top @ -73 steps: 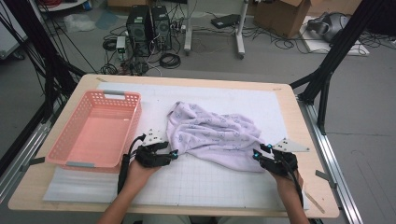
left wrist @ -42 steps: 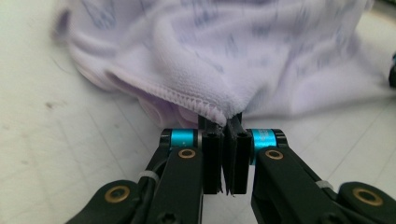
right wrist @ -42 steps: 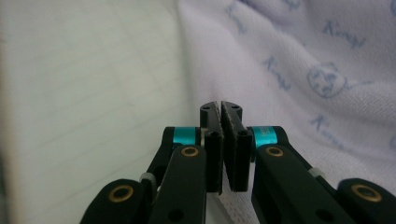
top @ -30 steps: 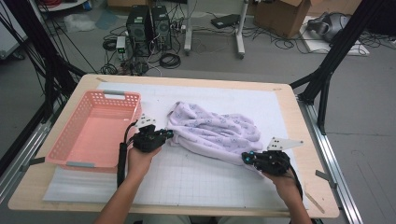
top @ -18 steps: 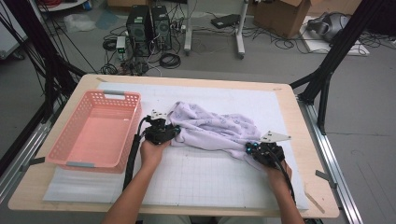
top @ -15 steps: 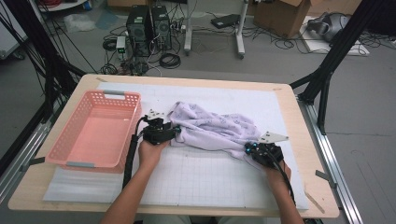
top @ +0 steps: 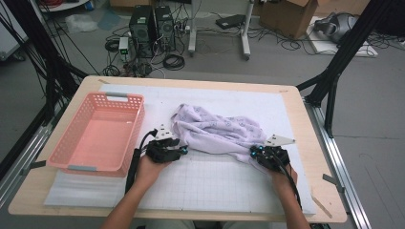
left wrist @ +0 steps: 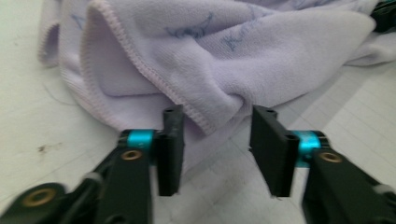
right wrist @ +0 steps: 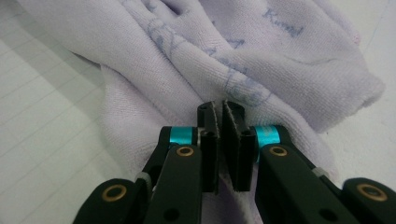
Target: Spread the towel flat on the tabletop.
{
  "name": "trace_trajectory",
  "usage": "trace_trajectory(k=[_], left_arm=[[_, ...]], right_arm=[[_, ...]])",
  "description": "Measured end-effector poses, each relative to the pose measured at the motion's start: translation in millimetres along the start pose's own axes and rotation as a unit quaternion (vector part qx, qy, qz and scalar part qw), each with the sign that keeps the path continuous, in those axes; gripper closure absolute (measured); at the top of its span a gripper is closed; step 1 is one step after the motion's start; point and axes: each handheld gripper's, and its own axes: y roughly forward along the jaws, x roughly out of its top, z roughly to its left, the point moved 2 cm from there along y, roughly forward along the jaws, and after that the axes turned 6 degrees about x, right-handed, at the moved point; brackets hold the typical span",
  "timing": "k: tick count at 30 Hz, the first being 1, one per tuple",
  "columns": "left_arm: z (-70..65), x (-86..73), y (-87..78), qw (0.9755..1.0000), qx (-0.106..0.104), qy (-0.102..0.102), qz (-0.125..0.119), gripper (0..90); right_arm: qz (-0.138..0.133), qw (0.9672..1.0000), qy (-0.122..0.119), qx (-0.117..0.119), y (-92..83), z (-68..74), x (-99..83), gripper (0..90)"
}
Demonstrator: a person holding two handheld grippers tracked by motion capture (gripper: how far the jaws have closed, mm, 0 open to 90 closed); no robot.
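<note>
1 high view, 2 close views, sharing towel (top: 217, 133).

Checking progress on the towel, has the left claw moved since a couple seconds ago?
Yes. The left claw moved away from the pink basket, right up to the towel.

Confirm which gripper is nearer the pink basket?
Left. The left gripper sits just off the pink basket's right side, at the lilac towel's left end. The right gripper is at the towel's far end, pinching it.

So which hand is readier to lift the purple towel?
Probably the right: the right gripper is already pinched shut on the towel. The left gripper has just been opening; a fold lies between its jaws, ungripped.
</note>
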Motion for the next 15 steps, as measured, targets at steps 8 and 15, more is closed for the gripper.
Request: trace_trajectory(k=[8,15], left_arm=[[-13.5,2.9,6.3,0.9999,0.008,0.010,0.001,82.5],[-6.2,-9.8,-31.0,0.9991,-0.034,-0.019,-0.018,83.1]], right_arm=[[0.000,1.0000,0.001,-0.001,-3.1,1.9,0.1,79.8],[-0.009,0.9999,-0.010,0.000,-14.2,7.7,0.6,81.7]])
